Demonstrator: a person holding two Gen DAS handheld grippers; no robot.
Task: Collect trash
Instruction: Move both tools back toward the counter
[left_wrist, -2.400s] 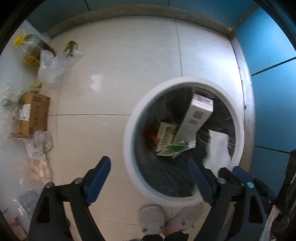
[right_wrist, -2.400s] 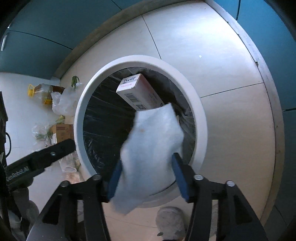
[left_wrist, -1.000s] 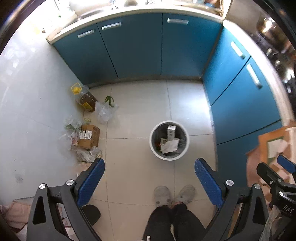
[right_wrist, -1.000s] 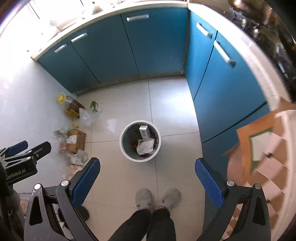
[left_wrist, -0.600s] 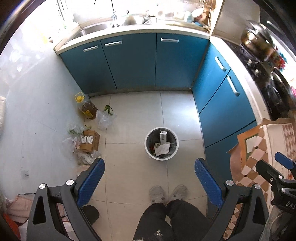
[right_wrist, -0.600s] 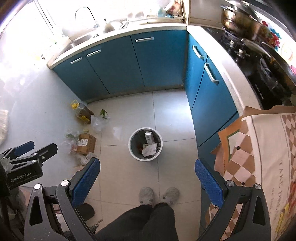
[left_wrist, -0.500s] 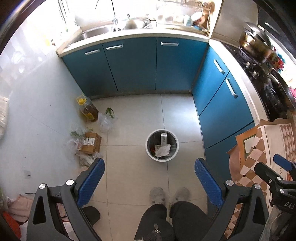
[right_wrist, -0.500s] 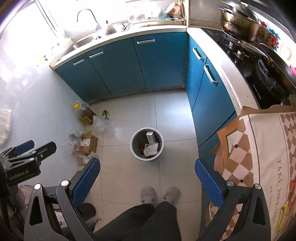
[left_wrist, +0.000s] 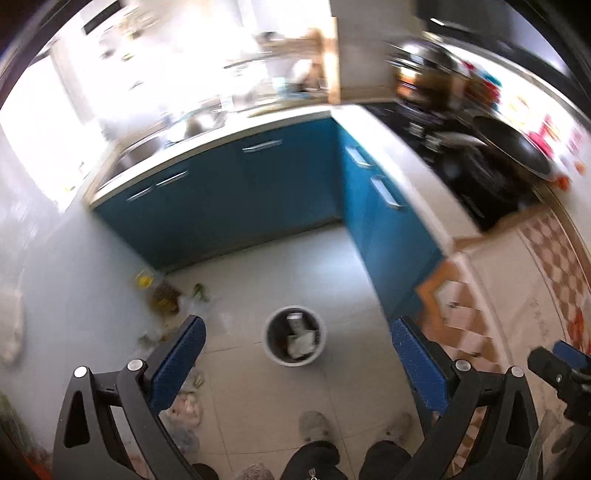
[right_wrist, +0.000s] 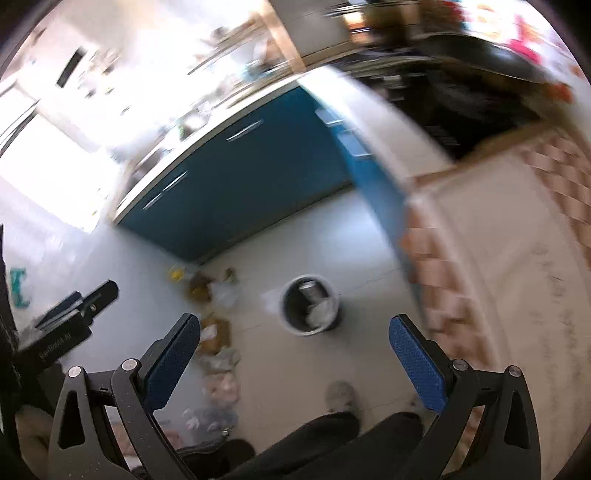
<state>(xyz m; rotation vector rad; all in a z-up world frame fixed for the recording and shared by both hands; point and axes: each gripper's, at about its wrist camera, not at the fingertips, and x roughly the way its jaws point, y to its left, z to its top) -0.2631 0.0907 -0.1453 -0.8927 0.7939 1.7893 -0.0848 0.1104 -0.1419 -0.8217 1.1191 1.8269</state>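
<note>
Trash bin (left_wrist: 295, 336), a small round white-rimmed pail with a dark lining, stands on the pale tiled floor (left_wrist: 280, 266) near the centre of the left wrist view, a little below the middle. Inside it lie a pale upright carton and crumpled white paper (left_wrist: 301, 341); their details are too small and blurred to read. In the right wrist view the bin (right_wrist: 309, 309) sits just right of centre. The left gripper (left_wrist: 297, 363) has its blue-padded fingers spread wide with nothing between them, and the right gripper (right_wrist: 293, 360) is likewise wide apart and empty. Loose litter (left_wrist: 166, 295), a yellow-capped bottle and crinkled clear bags, lies at the left of the bin, partly hidden behind the left finger. Glossy blue cabinets (left_wrist: 229, 199) fill the middle; the counter above is washed out by glare.
</note>
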